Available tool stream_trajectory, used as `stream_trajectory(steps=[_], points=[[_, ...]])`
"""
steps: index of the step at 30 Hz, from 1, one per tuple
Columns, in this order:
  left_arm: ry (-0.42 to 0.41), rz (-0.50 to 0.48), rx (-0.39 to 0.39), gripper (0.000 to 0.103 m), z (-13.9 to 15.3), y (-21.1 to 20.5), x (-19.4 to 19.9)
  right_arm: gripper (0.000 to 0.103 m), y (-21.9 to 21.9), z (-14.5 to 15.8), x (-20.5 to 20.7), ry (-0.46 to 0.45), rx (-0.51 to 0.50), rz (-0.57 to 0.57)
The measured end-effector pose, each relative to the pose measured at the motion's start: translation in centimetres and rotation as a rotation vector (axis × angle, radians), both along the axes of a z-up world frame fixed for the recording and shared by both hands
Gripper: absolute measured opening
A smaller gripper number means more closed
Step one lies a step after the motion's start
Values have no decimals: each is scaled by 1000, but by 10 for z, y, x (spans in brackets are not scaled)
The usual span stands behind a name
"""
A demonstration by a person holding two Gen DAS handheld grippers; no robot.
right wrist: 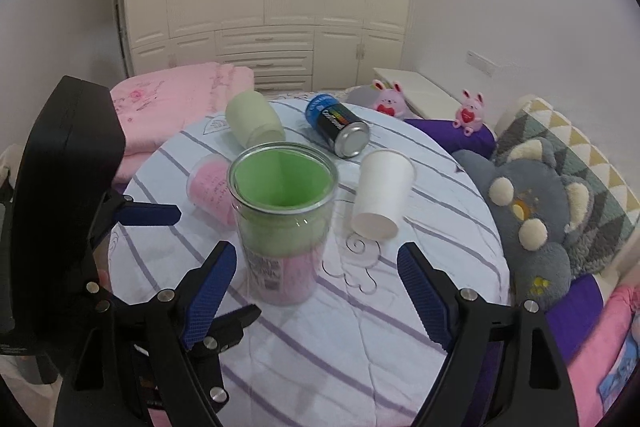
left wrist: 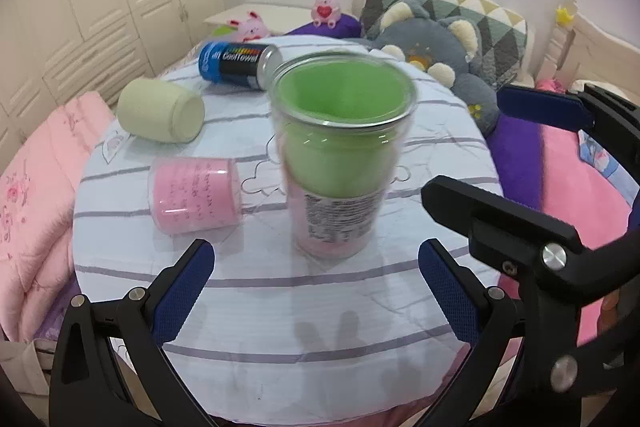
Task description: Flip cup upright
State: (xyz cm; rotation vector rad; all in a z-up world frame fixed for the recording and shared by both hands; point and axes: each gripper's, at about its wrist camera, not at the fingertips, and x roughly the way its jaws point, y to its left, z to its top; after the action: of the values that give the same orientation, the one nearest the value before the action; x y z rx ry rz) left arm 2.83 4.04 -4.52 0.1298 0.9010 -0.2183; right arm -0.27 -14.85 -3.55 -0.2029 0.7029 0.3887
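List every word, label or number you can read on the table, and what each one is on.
"CoolTowel": on the blue can lying on its side; the smaller print beside it is too small to read.
Printed label on the clear tumbler: blurred, unreadable.
Dark script on the pink cup: too small to read.
Logo on the tablecloth: no legible words.
Green cup and white cup: no text visible.

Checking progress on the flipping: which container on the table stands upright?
The clear cup with green lining; the other four lie tipped over.
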Motion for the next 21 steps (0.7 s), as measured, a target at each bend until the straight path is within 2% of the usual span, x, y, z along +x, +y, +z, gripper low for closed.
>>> stream_trajectory(steps=[5, 10, 18, 21], points=[[-91, -54, 18, 103, 13, -16, -11, 84, -13, 7, -6, 22, -21, -101], [-151, -98, 18, 103, 24, -31, -16, 84, -28, 20, -15, -52, -53, -299], [-169, -102, 15, 103, 29, -35, -19, 84, -39, 29, -23, -130, -29, -437], [-173, -85, 1, 103, 30, -32, -21, 84, -37, 32, -25, -153, -38, -451]])
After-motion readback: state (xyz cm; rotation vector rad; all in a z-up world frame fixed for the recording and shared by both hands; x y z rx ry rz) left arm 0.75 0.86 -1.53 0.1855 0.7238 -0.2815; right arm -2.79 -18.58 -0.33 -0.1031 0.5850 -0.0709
